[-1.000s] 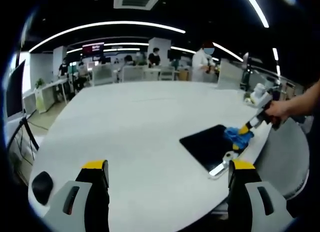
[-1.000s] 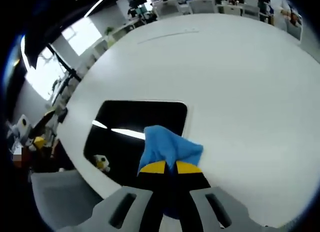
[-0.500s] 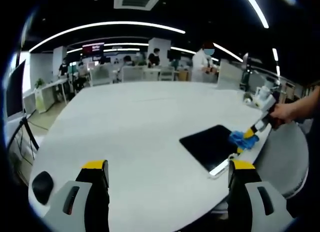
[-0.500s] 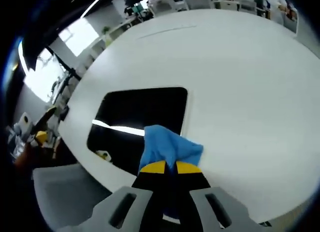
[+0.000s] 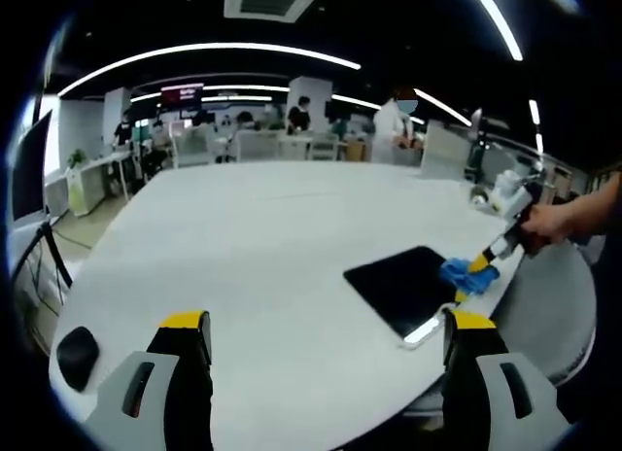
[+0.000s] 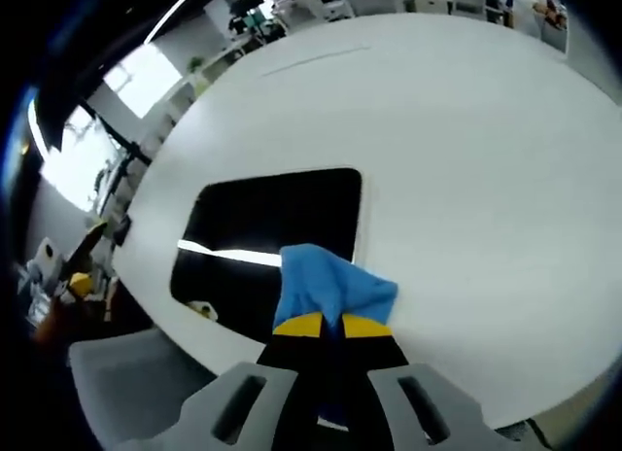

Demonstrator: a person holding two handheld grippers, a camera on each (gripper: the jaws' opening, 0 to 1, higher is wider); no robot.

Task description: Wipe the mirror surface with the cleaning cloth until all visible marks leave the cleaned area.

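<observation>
The mirror (image 6: 267, 232) is lying flat on the white table (image 6: 466, 159), close to the table's curved edge, its dark rectangular face reflecting a bright strip of ceiling light. In the left gripper view the mirror (image 5: 403, 288) is sitting toward the right side of the table (image 5: 243, 257), again beside the rim.

The blue cleaning cloth (image 6: 330, 288) is bunching up over the mirror's near right corner, partly on the glass and partly over its edge toward the bare table. The right gripper (image 6: 328, 326) is clenching this cloth between its yellow-tipped jaws, which are standing pressed together with the fabric spilling out ahead of them. From the other side, the cleaning cloth (image 5: 465, 275) is showing as a small blue lump at the mirror's far right edge, with the right gripper (image 5: 483, 262) angling down onto it and a person's hand (image 5: 544, 223) gripping its handle.

The left gripper (image 5: 326, 329) is hovering over the table well apart from the mirror, its two jaws standing wide apart with nothing between them.

A small dark oval object (image 5: 78, 352) is resting near the table's left rim. Beyond the table, people are standing among desks under long curved ceiling lights (image 5: 204, 51).
</observation>
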